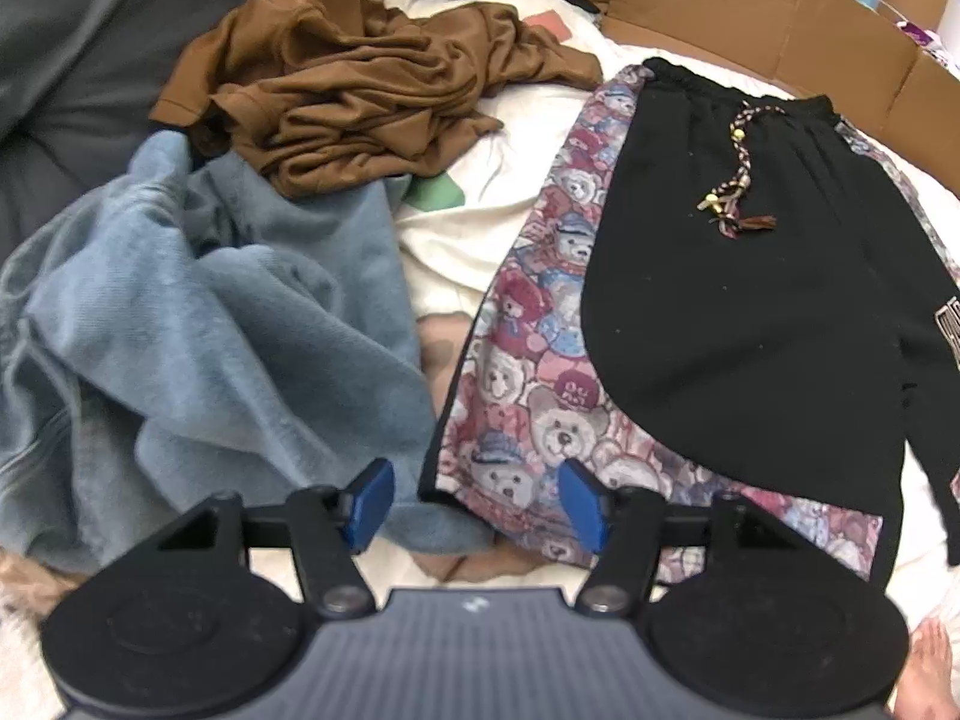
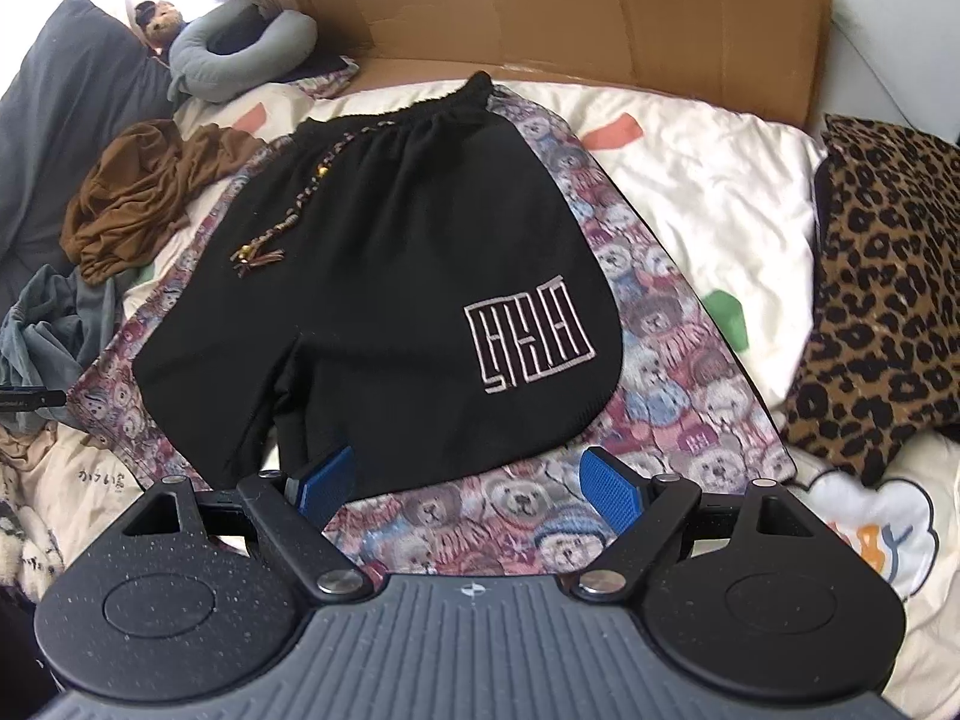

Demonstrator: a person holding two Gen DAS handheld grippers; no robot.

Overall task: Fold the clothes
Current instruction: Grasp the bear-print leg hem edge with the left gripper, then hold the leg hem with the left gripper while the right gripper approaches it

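Black shorts (image 1: 738, 300) with teddy-bear print side panels and a braided drawstring lie spread flat on the bed, waistband away from me; they also show in the right wrist view (image 2: 384, 276), with a white embroidered logo on one leg. My left gripper (image 1: 477, 504) is open and empty, hovering over the hem corner of the shorts' left leg. My right gripper (image 2: 474, 486) is open and empty, over the hem of the right leg. A crumpled blue garment (image 1: 198, 348) and a crumpled brown garment (image 1: 354, 84) lie to the left.
The bed has a white cartoon-print cover (image 2: 690, 174). Flattened cardboard (image 2: 570, 12) stands along the far edge. A leopard-print pillow (image 2: 876, 282) lies to the right, a grey pillow (image 2: 66, 120) and a grey neck cushion (image 2: 240, 60) at the back left.
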